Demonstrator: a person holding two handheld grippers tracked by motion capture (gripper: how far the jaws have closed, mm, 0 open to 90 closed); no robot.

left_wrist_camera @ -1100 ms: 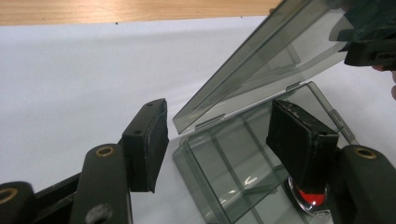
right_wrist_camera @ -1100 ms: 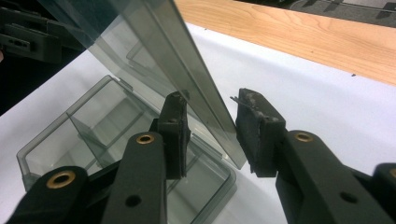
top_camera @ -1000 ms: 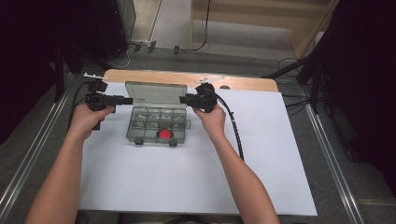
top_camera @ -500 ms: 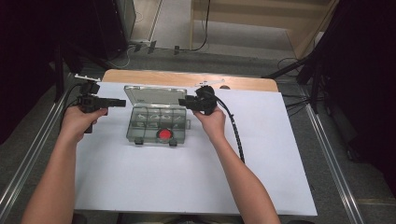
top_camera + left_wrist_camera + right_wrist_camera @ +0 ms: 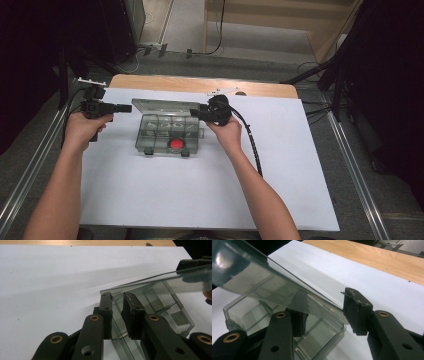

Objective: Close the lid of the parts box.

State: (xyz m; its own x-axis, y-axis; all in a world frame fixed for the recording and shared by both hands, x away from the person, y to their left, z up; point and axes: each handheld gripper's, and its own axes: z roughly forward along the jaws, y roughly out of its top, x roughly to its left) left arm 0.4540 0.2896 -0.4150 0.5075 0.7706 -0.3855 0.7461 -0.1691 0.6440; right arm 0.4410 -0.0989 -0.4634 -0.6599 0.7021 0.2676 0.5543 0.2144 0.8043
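Bracing the clear compartment box [image 5: 170, 132], we close our left gripper [image 5: 117, 315] on its left wall, jaws just narrowing around the plastic. Our right gripper [image 5: 324, 312], jaws just widening, stands spread around the raised lid [image 5: 274, 285] at the box's right end.

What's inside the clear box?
The box has small compartments. A red round thing sits in a front one. The back ones seem to hold small pale bits, too blurry to name. The raised lid hides nothing.
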